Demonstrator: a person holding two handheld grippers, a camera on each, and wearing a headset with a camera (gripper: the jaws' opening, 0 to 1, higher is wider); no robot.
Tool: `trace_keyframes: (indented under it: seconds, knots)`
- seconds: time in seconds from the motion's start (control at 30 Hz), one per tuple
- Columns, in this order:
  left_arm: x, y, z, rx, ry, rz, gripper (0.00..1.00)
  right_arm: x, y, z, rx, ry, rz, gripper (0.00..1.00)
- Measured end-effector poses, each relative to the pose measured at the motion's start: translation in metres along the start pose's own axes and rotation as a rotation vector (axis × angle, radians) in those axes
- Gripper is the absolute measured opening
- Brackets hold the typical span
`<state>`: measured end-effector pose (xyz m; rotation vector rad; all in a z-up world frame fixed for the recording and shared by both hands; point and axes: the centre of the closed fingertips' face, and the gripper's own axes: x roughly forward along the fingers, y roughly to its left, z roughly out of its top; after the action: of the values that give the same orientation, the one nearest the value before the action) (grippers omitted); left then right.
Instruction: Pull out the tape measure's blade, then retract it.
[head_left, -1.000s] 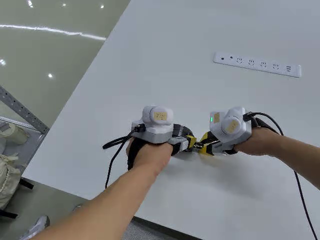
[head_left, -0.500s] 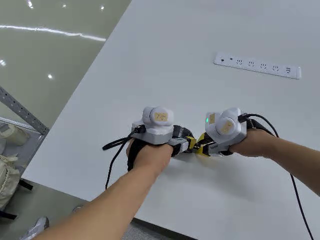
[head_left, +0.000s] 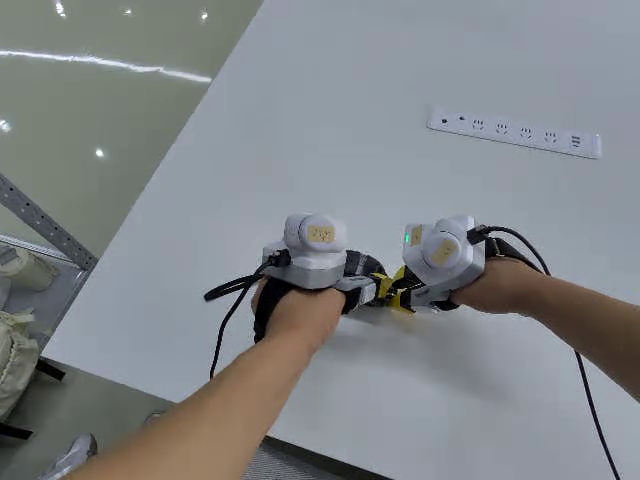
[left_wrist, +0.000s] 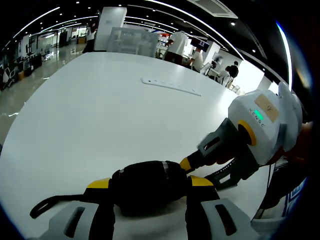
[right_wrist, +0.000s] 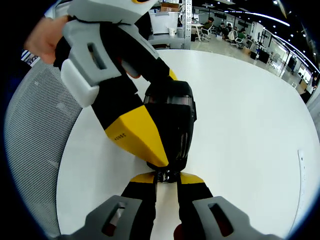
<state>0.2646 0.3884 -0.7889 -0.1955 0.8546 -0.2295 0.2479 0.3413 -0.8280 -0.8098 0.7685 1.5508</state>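
Between the jaws of the left gripper (left_wrist: 150, 182), clamping its sides, the tape measure (right_wrist: 170, 120) is sitting braced low at the surface (head_left: 330, 120). The right gripper (right_wrist: 167, 178) jaws, almost closed, are pinching the blade tip (right_wrist: 166, 173) at its mouth, probably so pulling isn't dragging the case.

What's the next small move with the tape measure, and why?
Probably draw the right gripper straight away from the tape measure: it seems to pinch the blade tip at the mouth, the left gripper clamps the body, and no blade is out.
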Motion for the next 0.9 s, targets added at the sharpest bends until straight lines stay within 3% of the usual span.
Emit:
trace_keyframes:
  seconds: [0.9]
  knots:
    - [-0.0002, -0.0011, -0.0003, -0.002, -0.009, 0.017, 0.57, -0.0008, 0.0021, -0.0009, 0.001, -0.007, -0.025, 0.15]
